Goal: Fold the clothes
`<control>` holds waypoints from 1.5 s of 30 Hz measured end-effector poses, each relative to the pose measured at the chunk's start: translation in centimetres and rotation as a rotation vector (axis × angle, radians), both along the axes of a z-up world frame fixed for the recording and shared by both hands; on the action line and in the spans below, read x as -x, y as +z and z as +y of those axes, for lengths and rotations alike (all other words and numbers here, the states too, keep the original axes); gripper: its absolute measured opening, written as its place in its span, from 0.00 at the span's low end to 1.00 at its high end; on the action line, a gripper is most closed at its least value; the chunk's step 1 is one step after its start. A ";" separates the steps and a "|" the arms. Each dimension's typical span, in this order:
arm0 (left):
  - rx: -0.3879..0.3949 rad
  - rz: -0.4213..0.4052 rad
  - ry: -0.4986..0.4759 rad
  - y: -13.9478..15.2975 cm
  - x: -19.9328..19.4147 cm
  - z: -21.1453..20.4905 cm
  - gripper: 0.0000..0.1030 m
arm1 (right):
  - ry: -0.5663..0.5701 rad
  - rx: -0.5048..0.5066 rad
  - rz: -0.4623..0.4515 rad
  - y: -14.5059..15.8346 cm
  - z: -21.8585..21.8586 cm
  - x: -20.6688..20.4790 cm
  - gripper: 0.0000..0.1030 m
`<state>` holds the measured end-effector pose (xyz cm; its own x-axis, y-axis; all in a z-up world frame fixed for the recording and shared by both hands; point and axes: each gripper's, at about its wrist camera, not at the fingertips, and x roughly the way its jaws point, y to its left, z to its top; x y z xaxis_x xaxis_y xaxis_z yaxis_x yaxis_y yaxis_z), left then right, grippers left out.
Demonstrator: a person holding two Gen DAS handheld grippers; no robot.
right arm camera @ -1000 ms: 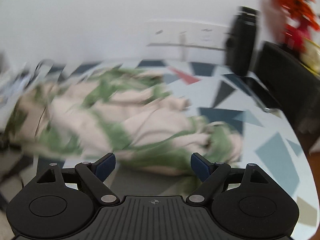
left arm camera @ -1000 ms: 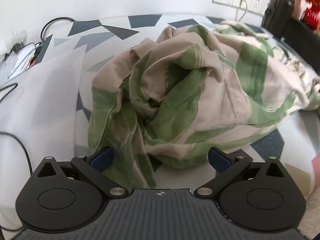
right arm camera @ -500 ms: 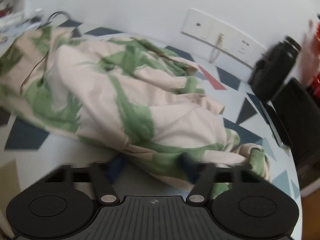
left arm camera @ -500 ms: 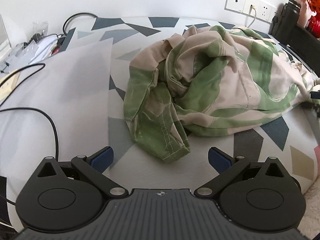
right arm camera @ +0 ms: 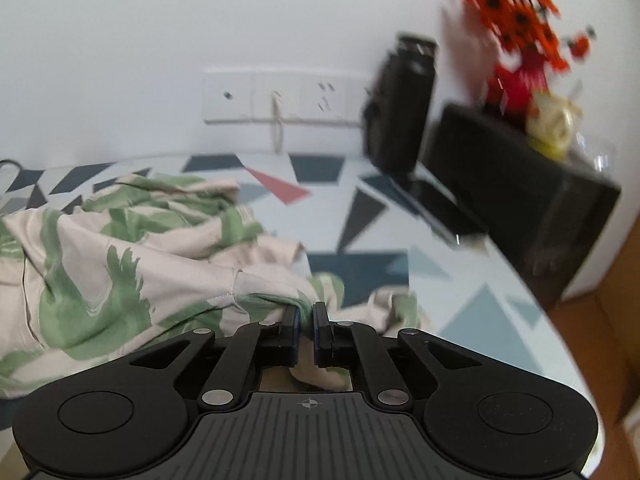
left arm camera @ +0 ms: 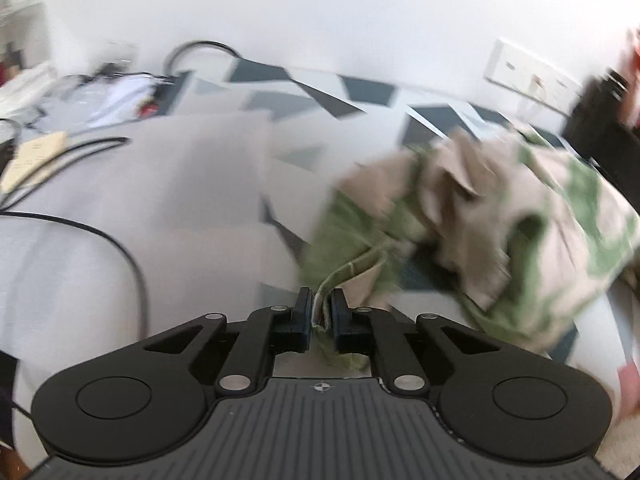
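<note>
A crumpled beige garment with green leaf print [left arm camera: 500, 216] lies on a table with a geometric-pattern cover [left arm camera: 304, 96]. In the left wrist view my left gripper [left arm camera: 321, 312] is shut on a green hem edge of it, at the garment's left end; the view is blurred by motion. In the right wrist view the same garment [right arm camera: 120, 272] spreads to the left, and my right gripper [right arm camera: 306, 322] is shut on a green fold at its right end. Cloth hangs down between both pairs of fingers.
A white sheet [left arm camera: 132, 208] and black cables [left arm camera: 120, 240] lie left of the garment. Wall sockets [right arm camera: 276, 98], a black bottle [right arm camera: 404, 108], a black box [right arm camera: 520, 196] with red flowers [right arm camera: 516, 12] stand at the back right. The table edge [right arm camera: 536, 304] curves on the right.
Both grippers were open half a second ago and are now shut on the garment's edges. The left gripper has shifted left, dragging the cloth; the right has swung toward the table's right end.
</note>
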<state>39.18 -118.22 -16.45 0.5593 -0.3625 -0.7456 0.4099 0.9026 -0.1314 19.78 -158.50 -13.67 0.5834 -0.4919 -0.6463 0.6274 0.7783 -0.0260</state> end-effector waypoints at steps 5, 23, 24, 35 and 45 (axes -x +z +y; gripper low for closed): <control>0.012 -0.009 0.084 0.6 -1.6 1.1 0.10 | 0.022 -0.034 0.049 -1.7 0.5 0.0 0.05; -0.074 0.058 -0.155 -1.9 -4.5 -6.4 0.66 | 0.116 -0.052 0.071 -2.5 2.4 -0.5 0.30; -0.101 0.028 -0.172 -1.7 -4.4 -6.8 0.35 | 0.129 -0.053 0.073 -2.6 2.4 -0.8 0.30; 0.079 -0.275 -0.044 9.0 -11.9 -7.0 0.14 | 0.158 -0.163 0.058 -3.3 1.4 -1.8 0.10; -0.041 -0.159 -0.250 6.0 -11.2 -8.4 0.91 | 0.196 -0.188 0.061 -3.4 2.9 -2.8 0.10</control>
